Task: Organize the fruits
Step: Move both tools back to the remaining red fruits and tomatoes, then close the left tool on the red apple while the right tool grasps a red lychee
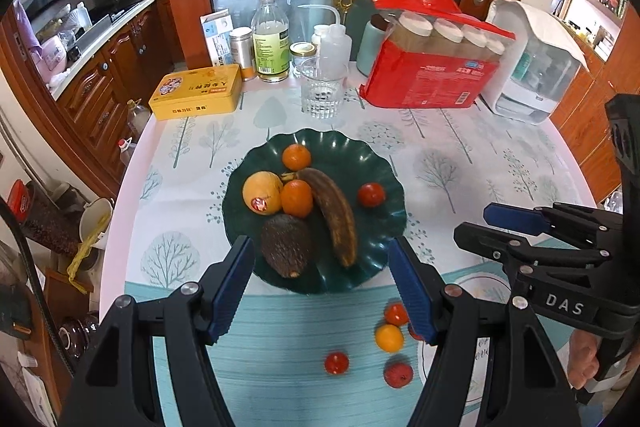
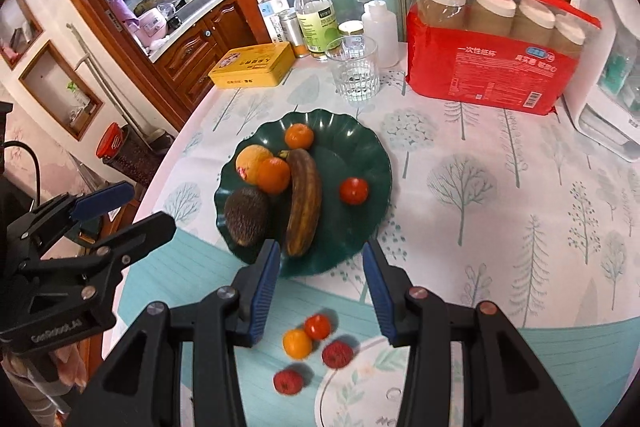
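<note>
Plate (image 1: 384, 163): dark green, scalloped, just ahead of both grippers' fingertips on the tree-print tablecloth (image 1: 460, 167).
On plate: brown banana (image 1: 334, 215), avocado (image 1: 286, 245), yellow-orange fruit with sticker (image 1: 262, 193), two oranges (image 1: 297, 198), one small red fruit (image 1: 371, 194) off to the right.
Loose fruit: small orange (image 2: 297, 343) touching a red tomato-like fruit (image 2: 317, 326), plus two rough red fruits (image 2: 337, 354), below and between the right gripper's fingers, well short of the plate.
Left gripper (image 1: 322, 291): jaws apart, nothing between pads, above plate's near rim.
Right gripper (image 2: 320, 287): jaws apart, narrower, empty, above loose fruit.
Beyond plate: glass tumbler (image 2: 354, 73), yellow tin (image 2: 252, 65), red package of cups (image 2: 492, 67).
</note>
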Demonstrator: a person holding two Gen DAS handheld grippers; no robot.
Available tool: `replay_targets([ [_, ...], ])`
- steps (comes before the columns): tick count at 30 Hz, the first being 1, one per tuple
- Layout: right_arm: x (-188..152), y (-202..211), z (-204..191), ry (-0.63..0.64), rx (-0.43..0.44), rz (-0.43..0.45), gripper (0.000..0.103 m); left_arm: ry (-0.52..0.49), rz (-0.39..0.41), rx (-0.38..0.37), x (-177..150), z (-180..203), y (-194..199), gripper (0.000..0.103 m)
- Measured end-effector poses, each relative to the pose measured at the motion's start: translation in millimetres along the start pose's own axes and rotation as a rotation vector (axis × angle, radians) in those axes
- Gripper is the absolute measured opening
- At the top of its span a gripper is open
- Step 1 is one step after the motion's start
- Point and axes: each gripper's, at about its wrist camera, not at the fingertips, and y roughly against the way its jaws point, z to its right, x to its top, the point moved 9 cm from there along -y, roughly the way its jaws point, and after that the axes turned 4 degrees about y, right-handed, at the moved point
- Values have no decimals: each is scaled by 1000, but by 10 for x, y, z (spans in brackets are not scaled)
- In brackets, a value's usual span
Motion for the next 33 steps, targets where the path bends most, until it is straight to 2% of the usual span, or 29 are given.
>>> replay_targets([
  [4,-142,116,5,7,7,8,44,-14,5,10,-128,91,63,68],
  [7,-249,172,12,14,8,18,44,-61,30,26,-243,192,117,68],
  [10,-363,185,32,20,9,19,44,-91,11,29,-405,295,120,68],
  [15,-567,134,101,32,-3,11,44,-58,-58,13,-711,353,-1,74],
  [20,-800,20,187,49,-18,-1,44,-28,-98,40,-1073,386,-225,74],
  [25,-1036,-162,283,36,-18,-32,43,21,-171,23,-1405,424,-515,74],
  [33,-1352,-391,364,14,4,-80,44,47,-219,-4,-1813,597,-823,74],
])
